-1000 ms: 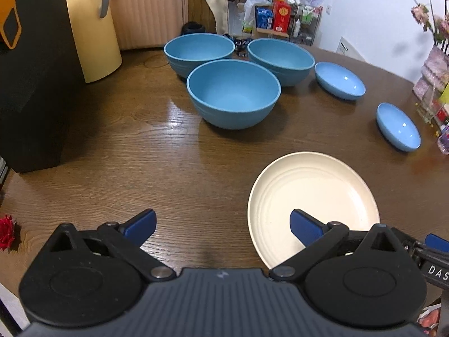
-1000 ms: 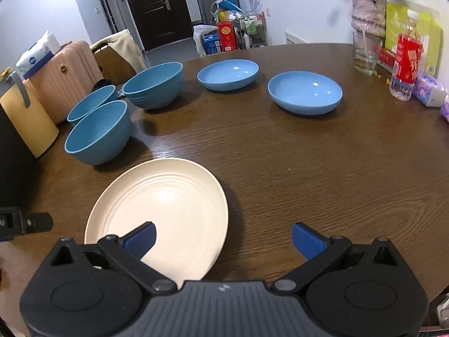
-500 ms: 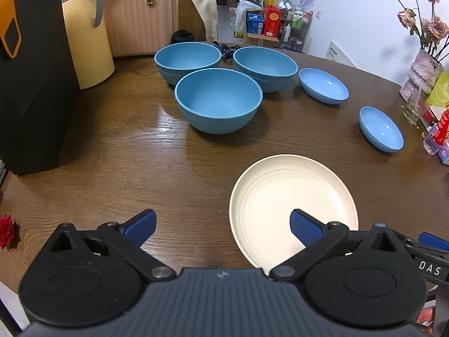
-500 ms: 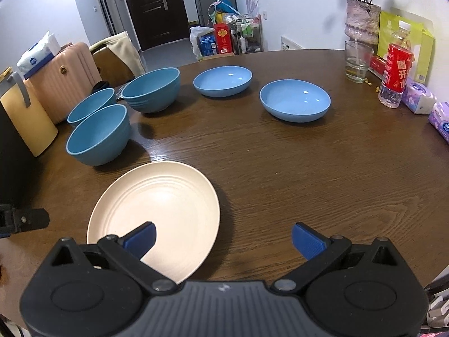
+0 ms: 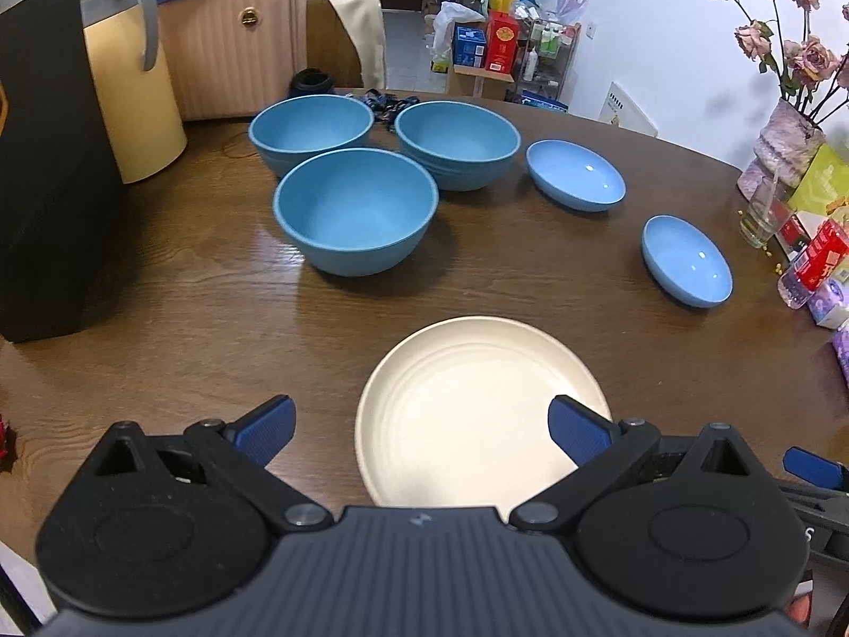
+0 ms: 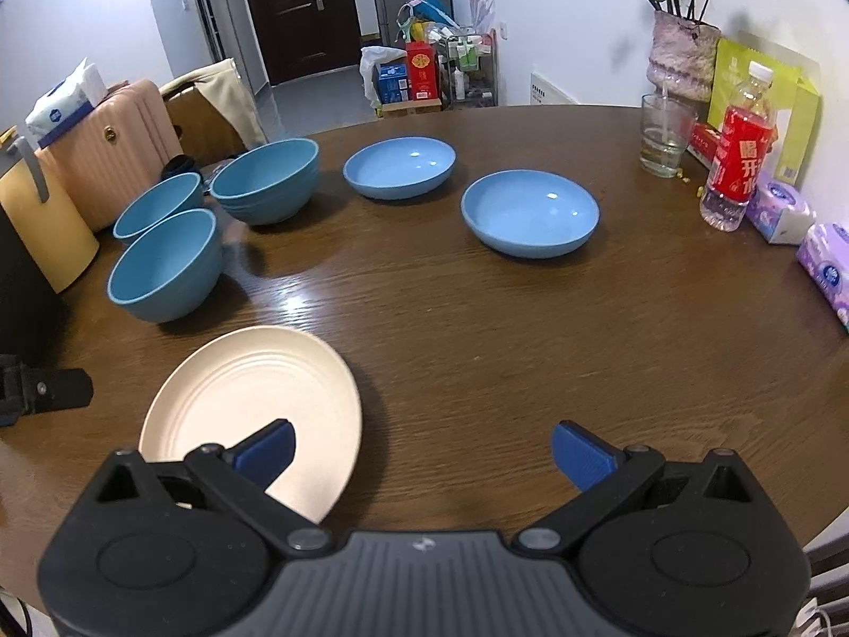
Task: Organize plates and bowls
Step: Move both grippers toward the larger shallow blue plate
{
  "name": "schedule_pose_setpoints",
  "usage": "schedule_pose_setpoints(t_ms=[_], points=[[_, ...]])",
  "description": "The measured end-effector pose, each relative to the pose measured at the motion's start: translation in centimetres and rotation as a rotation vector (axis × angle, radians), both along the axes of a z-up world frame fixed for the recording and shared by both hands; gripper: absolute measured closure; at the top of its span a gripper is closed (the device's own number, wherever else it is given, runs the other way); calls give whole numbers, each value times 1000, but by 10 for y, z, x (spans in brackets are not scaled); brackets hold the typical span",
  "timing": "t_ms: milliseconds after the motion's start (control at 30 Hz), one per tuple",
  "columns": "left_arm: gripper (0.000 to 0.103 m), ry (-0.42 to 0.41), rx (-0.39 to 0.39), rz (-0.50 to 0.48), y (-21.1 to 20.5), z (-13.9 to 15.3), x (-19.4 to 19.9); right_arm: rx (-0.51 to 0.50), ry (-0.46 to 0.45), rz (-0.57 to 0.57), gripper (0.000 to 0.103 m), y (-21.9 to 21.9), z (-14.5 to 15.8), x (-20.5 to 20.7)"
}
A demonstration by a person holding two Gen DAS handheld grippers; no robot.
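Cream plate near table edge; tools open.

Both cameras sit low at the near edge of the round wooden table, each looking forward past its own spread fingers toward the far wall. The left wrist view stands further left and angles slightly right; the right wrist view stands further right. Both share the cream plate nearby and the blue bowls beyond.

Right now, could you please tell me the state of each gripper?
Left gripper: open, holding nothing, above the round cream plate.
Right gripper: open, holding nothing.
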State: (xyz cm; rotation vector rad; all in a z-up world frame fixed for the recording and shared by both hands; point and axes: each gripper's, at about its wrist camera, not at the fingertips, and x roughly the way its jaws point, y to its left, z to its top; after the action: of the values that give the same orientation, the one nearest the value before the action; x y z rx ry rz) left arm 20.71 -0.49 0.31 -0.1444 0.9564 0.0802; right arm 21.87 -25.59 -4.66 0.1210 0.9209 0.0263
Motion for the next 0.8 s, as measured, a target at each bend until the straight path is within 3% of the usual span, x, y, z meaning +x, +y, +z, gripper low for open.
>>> schedule_pose_setpoints(t_ms=[800], points=[[0, 8, -49, -46, -87, 10, 77, -70, 42, -19, 0, -73, 10, 74]])
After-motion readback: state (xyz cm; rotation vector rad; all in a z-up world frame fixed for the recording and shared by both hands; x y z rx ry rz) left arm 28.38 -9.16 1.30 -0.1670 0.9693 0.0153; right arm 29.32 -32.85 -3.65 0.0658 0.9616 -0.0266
